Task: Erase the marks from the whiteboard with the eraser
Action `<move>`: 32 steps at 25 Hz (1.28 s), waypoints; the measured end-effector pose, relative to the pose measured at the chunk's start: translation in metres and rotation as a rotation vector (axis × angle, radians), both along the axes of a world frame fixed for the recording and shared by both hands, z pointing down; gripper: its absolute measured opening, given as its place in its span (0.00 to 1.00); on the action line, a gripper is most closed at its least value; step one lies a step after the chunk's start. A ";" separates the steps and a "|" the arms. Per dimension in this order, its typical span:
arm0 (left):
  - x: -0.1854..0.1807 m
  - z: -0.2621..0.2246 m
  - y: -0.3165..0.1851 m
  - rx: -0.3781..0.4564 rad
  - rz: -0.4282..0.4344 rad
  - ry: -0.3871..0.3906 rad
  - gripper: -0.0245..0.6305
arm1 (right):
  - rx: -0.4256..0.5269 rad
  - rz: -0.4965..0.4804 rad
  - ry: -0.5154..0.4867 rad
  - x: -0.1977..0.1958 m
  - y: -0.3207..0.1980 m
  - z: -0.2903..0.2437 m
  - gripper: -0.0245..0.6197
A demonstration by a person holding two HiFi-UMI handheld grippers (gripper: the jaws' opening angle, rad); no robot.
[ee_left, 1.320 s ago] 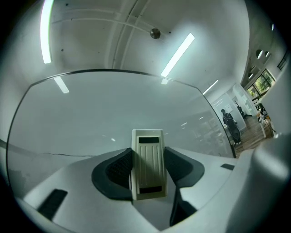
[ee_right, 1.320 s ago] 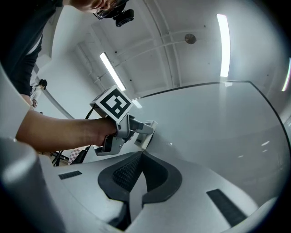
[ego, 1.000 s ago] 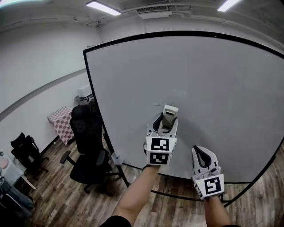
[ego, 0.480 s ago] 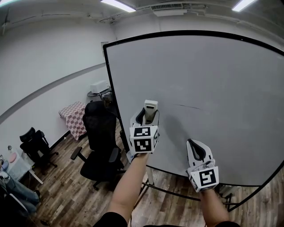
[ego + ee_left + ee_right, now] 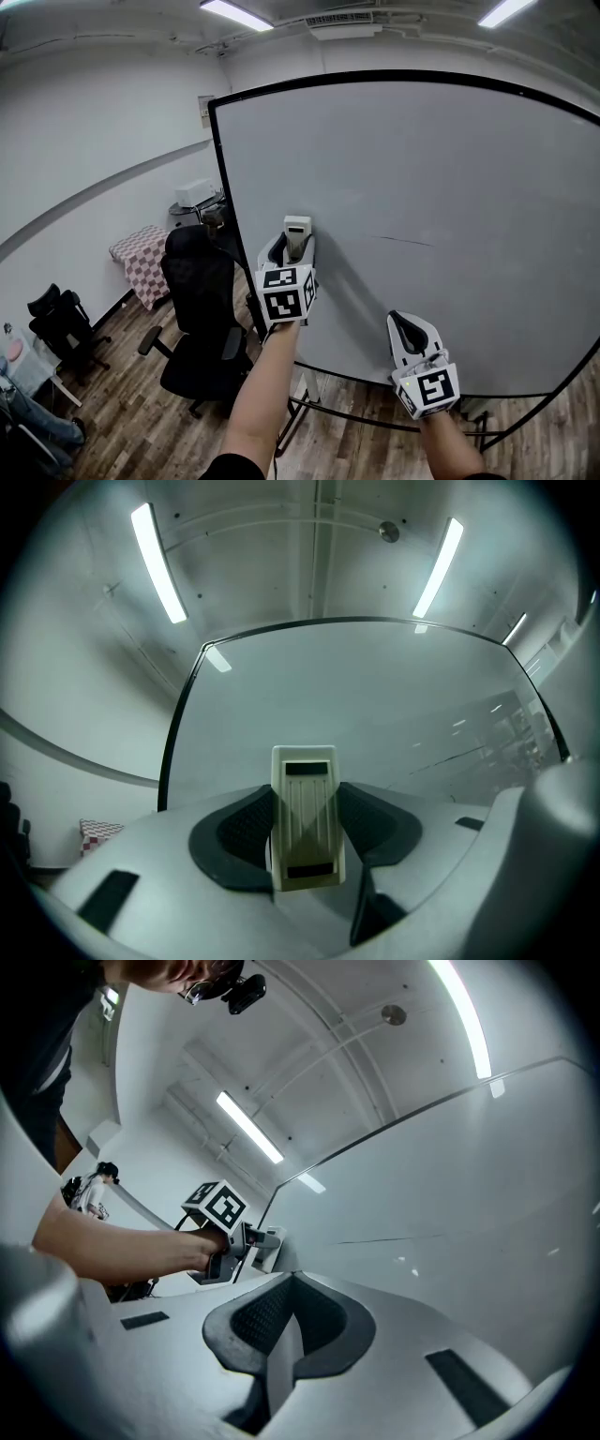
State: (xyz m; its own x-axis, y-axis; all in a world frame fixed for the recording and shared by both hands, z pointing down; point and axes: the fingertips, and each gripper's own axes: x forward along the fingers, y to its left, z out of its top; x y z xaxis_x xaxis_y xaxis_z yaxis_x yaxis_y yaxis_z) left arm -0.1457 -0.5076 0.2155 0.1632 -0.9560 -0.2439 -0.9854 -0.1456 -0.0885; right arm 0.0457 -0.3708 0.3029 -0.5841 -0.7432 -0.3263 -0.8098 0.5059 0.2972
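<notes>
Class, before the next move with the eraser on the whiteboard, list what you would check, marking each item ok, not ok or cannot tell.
1. Eraser clamped in the left hand-held gripper: ok.
2. Target found, a thin line mark to the eraser's right: ok.
3. Eraser pressed flat on the whiteboard: cannot tell.
4. Right hand-held gripper shut, empty, below the mark: ok.
5. Whiteboard clean: not ok.

Office: whiteboard (image 5: 450, 169), swivel chair (image 5: 202, 319)
</notes>
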 end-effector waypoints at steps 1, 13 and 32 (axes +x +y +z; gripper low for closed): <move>0.002 0.002 -0.002 0.000 0.007 0.004 0.40 | -0.007 -0.006 -0.012 0.001 0.003 -0.002 0.07; 0.020 0.004 -0.006 0.014 0.036 0.027 0.40 | 0.010 0.029 -0.023 0.022 0.030 -0.007 0.07; 0.069 0.004 -0.004 0.014 0.022 0.042 0.40 | 0.026 -0.017 -0.031 0.071 0.031 -0.013 0.07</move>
State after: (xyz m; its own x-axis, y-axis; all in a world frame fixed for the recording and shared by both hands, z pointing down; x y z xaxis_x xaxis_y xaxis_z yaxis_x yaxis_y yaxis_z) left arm -0.0765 -0.5112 0.2195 0.1738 -0.9486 -0.2643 -0.9848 -0.1667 -0.0493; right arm 0.1162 -0.3398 0.2898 -0.5862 -0.7243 -0.3630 -0.8099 0.5124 0.2856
